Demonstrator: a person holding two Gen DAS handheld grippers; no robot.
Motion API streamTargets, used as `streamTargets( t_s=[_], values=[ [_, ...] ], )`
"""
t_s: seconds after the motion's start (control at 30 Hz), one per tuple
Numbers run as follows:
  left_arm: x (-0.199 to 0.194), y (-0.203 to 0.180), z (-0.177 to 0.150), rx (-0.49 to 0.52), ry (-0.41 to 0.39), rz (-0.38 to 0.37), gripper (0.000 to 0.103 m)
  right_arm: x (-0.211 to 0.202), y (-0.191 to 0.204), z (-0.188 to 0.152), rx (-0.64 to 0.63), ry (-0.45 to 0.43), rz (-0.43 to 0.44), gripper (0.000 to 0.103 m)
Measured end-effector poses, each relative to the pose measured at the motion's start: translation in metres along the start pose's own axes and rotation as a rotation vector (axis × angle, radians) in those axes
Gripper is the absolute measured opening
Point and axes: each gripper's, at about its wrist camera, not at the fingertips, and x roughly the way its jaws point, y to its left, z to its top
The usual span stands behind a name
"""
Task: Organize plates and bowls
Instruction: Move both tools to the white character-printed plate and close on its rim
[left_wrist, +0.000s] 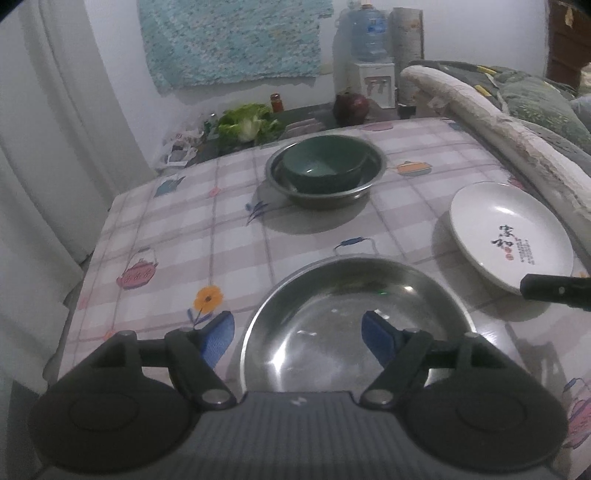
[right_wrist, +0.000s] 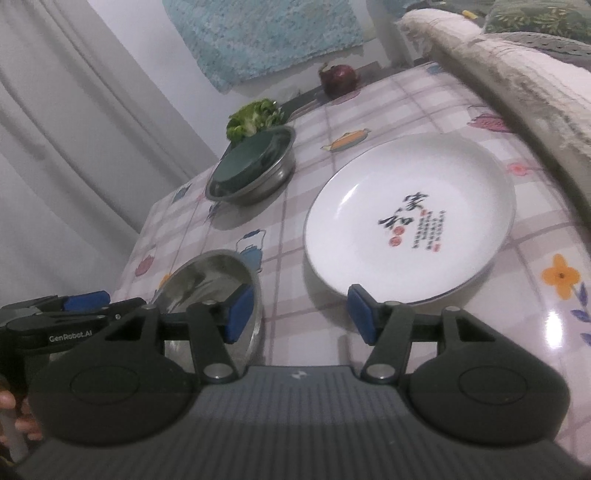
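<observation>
Plate (right_wrist: 406, 218) flat, calligraphy seemingly upright | steel dish (left_wrist: 354, 325) flat | left hand-held gripper (left_wrist: 299, 334), right hand-held gripper (right_wrist: 301, 314): agape, empty

Dim, soft-focus fisheye views, edges bowed and dark.

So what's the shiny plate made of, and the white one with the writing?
The shiny plate looks like polished metal, probably stainless steel: it mirrors light and shapes. The white plate looks like glazed ceramic, though it could be hard plastic: smooth, glossy, with glints near the rim and printed black and red characters.
</observation>
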Motion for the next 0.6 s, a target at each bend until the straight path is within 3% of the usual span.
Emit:
streamTargets(
  t_s=[0.27, 0.6],
  values=[
    [-0.001, -0.039, 0.015, 0.046, -0.021, -0.050, 0.077, -0.019, -0.032, 0.004, 0.053, -0.047, -0.018, 0.056],
    [0.007, -0.093, 0.026, 0.071, -0.061, -0.178, 0.077, -0.041, -0.073, 0.010, 0.098, -0.091, -0.065, 0.056]
  ],
)
